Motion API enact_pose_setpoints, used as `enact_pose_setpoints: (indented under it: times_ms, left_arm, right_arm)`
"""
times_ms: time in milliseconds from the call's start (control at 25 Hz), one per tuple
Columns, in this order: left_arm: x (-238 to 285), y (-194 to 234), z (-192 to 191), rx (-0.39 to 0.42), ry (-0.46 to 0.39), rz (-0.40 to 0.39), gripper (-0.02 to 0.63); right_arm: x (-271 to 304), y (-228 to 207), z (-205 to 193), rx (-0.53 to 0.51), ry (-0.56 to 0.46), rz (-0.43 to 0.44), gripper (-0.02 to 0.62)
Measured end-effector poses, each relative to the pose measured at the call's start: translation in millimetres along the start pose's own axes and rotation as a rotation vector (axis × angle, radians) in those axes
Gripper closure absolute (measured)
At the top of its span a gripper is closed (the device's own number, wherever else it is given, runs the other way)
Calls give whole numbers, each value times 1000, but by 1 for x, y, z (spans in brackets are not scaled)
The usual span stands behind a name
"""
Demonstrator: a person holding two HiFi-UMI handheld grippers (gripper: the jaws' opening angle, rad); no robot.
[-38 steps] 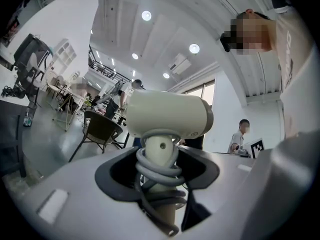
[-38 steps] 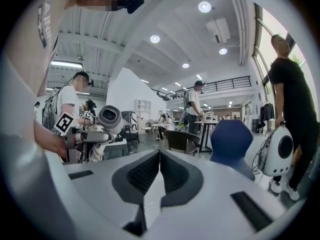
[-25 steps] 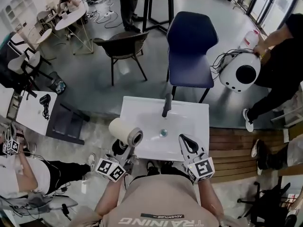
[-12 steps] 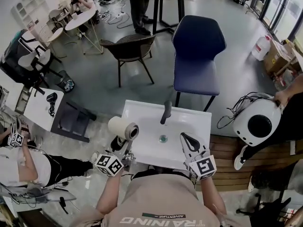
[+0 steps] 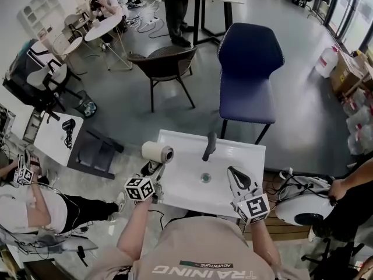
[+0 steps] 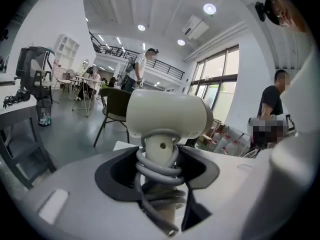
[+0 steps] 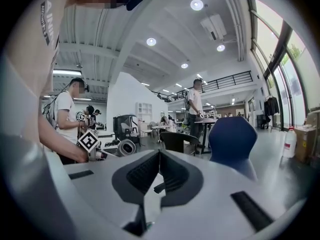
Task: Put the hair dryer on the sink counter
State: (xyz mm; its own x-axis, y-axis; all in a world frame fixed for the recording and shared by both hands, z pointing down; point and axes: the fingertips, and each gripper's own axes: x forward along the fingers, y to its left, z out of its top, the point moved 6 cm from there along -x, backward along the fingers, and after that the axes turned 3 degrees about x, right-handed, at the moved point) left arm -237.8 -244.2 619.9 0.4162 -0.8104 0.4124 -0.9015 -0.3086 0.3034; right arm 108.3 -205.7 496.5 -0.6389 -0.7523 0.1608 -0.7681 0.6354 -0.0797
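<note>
My left gripper [image 5: 152,170] is shut on the handle of a cream hair dryer [image 5: 158,152], whose grey cord is wound round the handle. The dryer hangs over the left edge of the white sink counter [image 5: 247,156], barrel pointing right. In the left gripper view the dryer's head [image 6: 167,115] rises above the left gripper [image 6: 160,173]. My right gripper [image 5: 234,172] is shut and empty, low over the counter's right part, beside the drain [image 5: 205,178]. In its own view the right gripper [image 7: 159,160] has its jaws pressed together.
A dark faucet [image 5: 208,146] stands at the back of the basin. Behind the counter are a blue chair [image 5: 249,69] and a brown chair [image 5: 166,66]. At the left, a small white table [image 5: 55,139] carries a black hair dryer. At the right, a person holds a round white appliance [image 5: 303,206].
The dryer in my left gripper has shifted slightly forward and right over the counter's edge. The person with the round white appliance has moved towards the lower right. My right gripper has barely moved.
</note>
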Motion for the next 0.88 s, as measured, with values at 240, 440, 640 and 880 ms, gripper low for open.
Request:
enact_pose_setpoints:
  times_ms: [240, 440, 640, 880]
  left_arm:
    - [47, 40, -29, -15, 135, 13, 375]
    - [74, 56, -38, -17, 232, 39, 376]
    - [91, 62, -47, 5, 330, 61, 376]
    - [106, 61, -52, 12, 410, 76, 376]
  right_arm:
    - [8, -7, -3, -36, 15, -41, 590]
    - [5, -17, -12, -20, 47, -101, 590]
    - [-1, -21, -18, -7, 61, -151, 589]
    - [-10, -21, -29, 1, 90, -186, 589]
